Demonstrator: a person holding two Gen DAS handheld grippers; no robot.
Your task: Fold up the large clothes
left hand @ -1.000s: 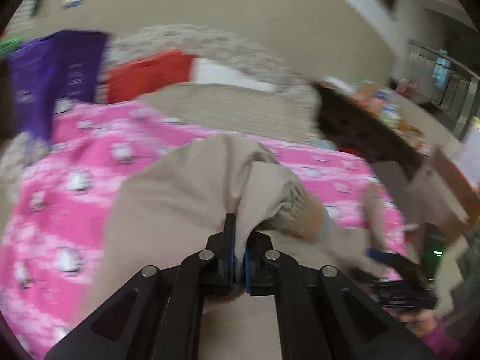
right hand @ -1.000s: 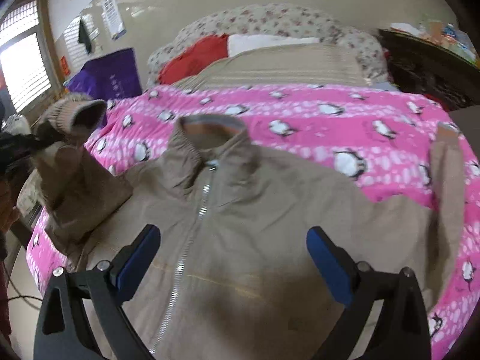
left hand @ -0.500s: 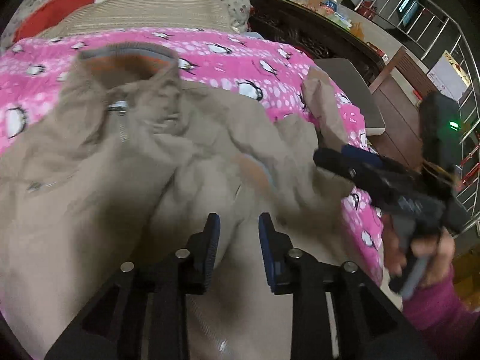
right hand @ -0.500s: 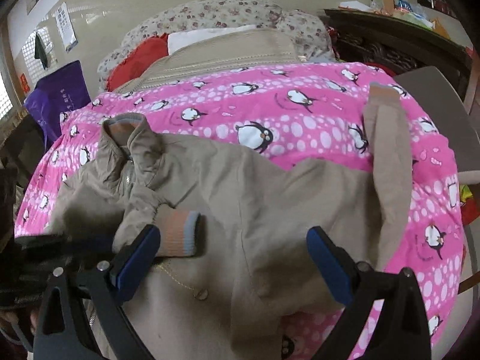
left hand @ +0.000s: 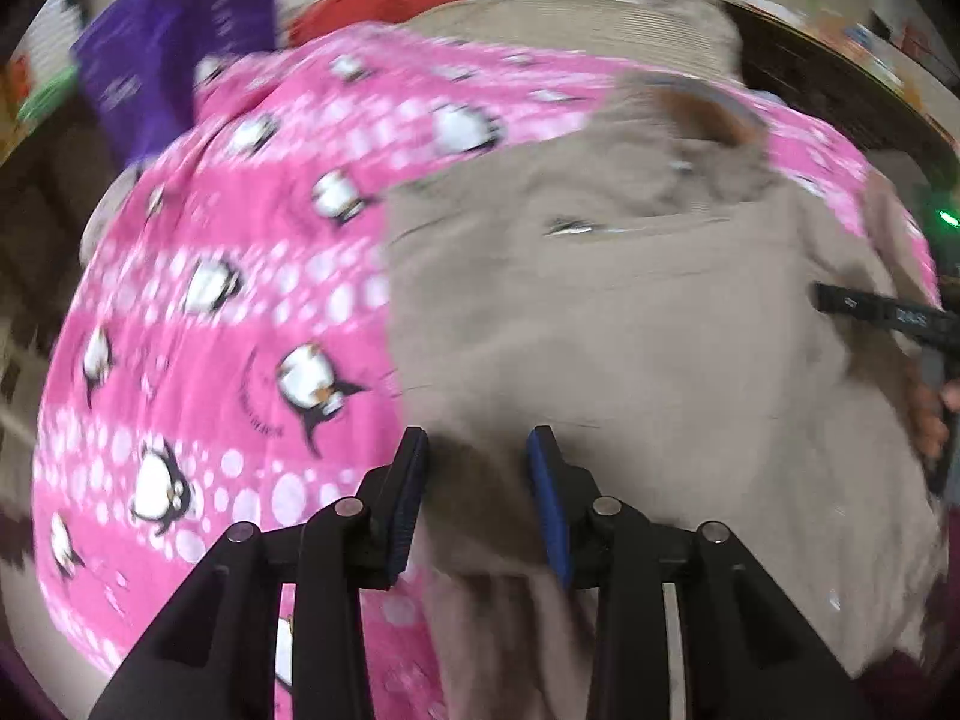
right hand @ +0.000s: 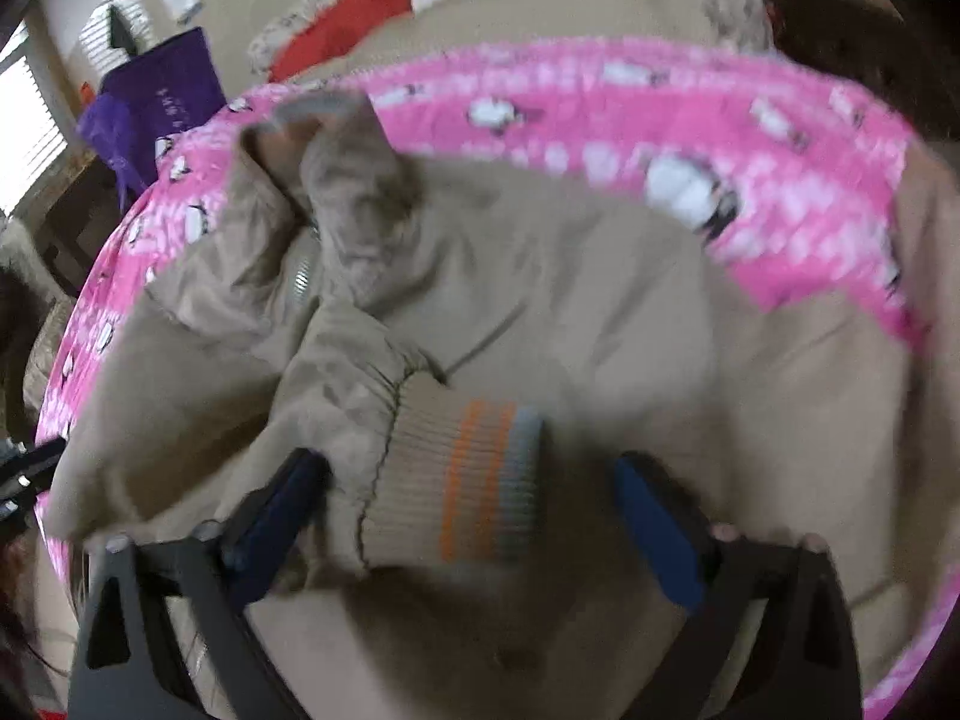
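Sleeve folding: our left claw point(left hand: 477, 480) gapes over the jacket point(left hand: 630, 324) hem; right claw point(right hand: 468, 516), wide, next pinches the cuff point(right hand: 462, 474) at 12 o'clock.

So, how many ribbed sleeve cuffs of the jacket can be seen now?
1. The striped cuff lies on the jacket front, between the open fingers of the right gripper. The other sleeve's cuff is not clearly visible; it may be hidden or blurred.

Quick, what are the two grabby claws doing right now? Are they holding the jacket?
Left gripper: open, holding nothing, over the tan jacket.
Right gripper: open wide, holding nothing, around the striped cuff.
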